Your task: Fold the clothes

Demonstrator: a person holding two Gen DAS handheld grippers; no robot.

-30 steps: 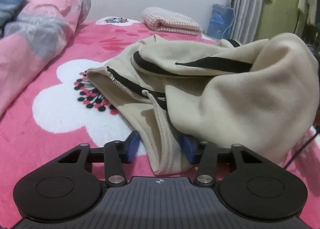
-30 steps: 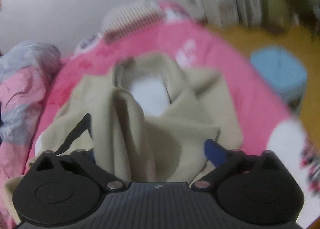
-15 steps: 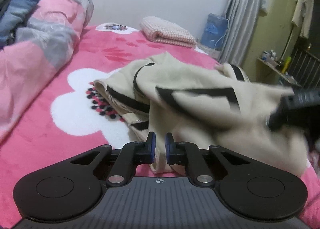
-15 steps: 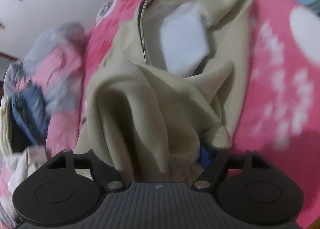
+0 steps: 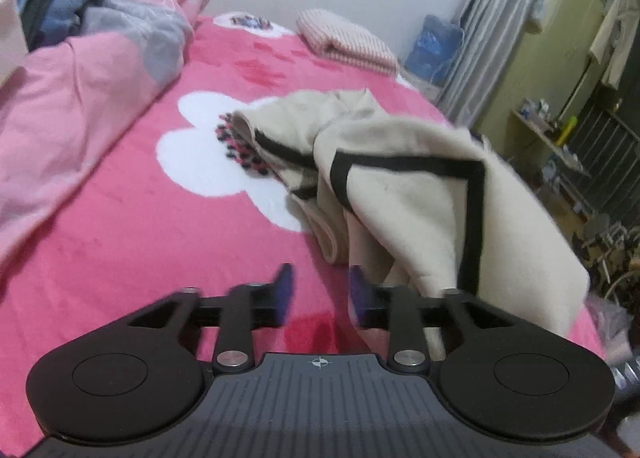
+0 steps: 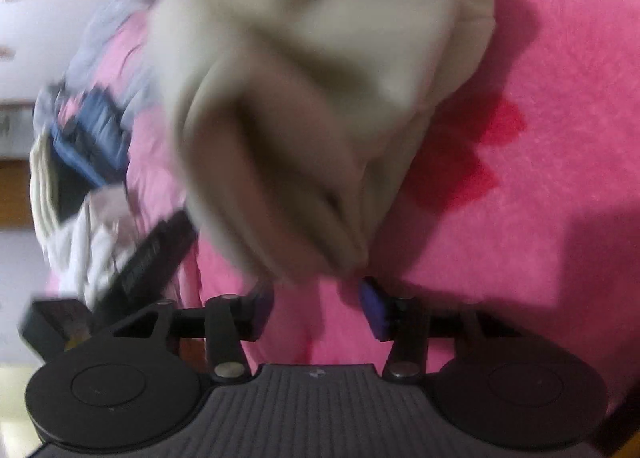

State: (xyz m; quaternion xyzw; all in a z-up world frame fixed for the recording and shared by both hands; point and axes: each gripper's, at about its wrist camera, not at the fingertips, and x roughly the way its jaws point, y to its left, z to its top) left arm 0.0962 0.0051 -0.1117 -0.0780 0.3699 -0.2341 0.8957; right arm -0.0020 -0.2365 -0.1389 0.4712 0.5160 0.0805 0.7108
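A cream garment [image 5: 404, 194] with black stripes lies bunched on the pink flowered blanket [image 5: 168, 242], its right part raised in a loose fold. My left gripper [image 5: 319, 282] hovers just short of its near hem; the jaws are opening and only blanket shows between them. In the blurred right wrist view the cream garment [image 6: 304, 106] fills the upper middle and narrows to a bunch by the right fingertip. My right gripper [image 6: 316, 308] is closing, with pink blanket visible in the gap. Whether cloth touches a pad I cannot tell.
A pink and grey quilt [image 5: 80, 90] with piled clothes lies along the left. A folded striped cloth [image 5: 344, 40] sits at the far end. The bed's right edge drops to a cluttered floor and shelves [image 5: 560, 138]. A dark blurred bar [image 6: 152, 254] crosses the right view's left.
The left gripper closed on the garment's hem, then let go and drew back. The right gripper's jaws narrowed while it swung hard; the garment moved right and rose.
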